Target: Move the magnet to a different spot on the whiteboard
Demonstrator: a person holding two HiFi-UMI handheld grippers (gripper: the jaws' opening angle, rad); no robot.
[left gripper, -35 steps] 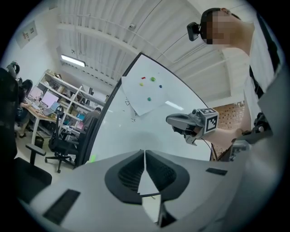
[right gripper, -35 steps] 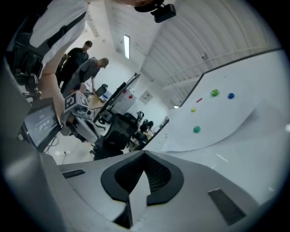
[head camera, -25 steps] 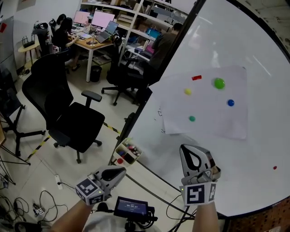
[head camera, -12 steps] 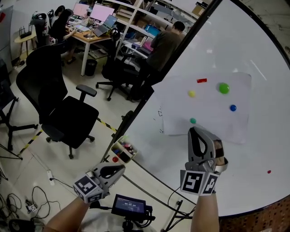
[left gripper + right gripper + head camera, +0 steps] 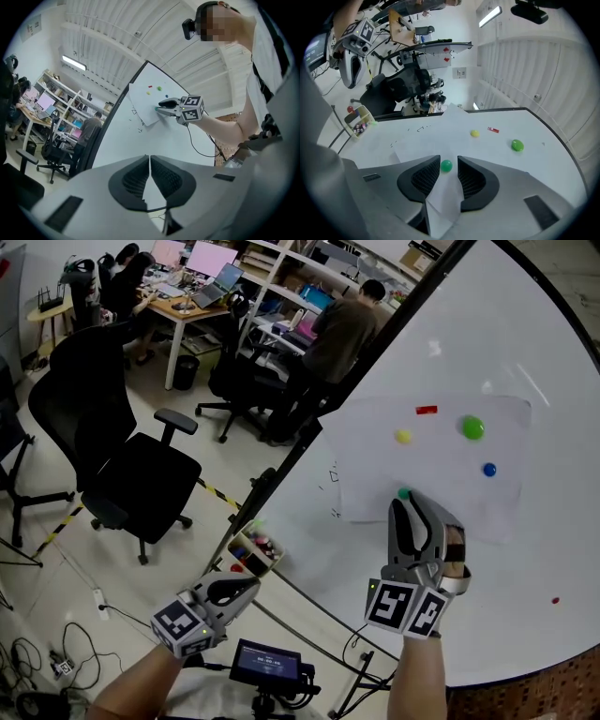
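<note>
Since a second ago the right gripper has climbed the whiteboard from down low, and its tips are now right at the small green magnet. Its jaws have just been opening, and they stand wide apart with the magnet between them and no pad pressing on it.

The magnet is stuck on the paper sheet, towards the sheet's 7 o'clock. The yellow magnet is at its 12 o'clock and the blue magnet at roughly its 2 o'clock.

We reckon the step in hand is the grab. The magnet looks a bit closer to the pad at its 9 o'clock, so we'd nudge over to centre it first. Then we'd push in until the pads span its widest part and close squarely. It may be pinning the paper, so lifting gently seems wise.

The head view mostly hides the magnet behind the jaw tips. Only the right gripper view shows the gaps on each side of it. That view doesn't show the blue magnet at all.

The left gripper is clenched with nothing in it, idling at the head view's 7 o'clock.
</note>
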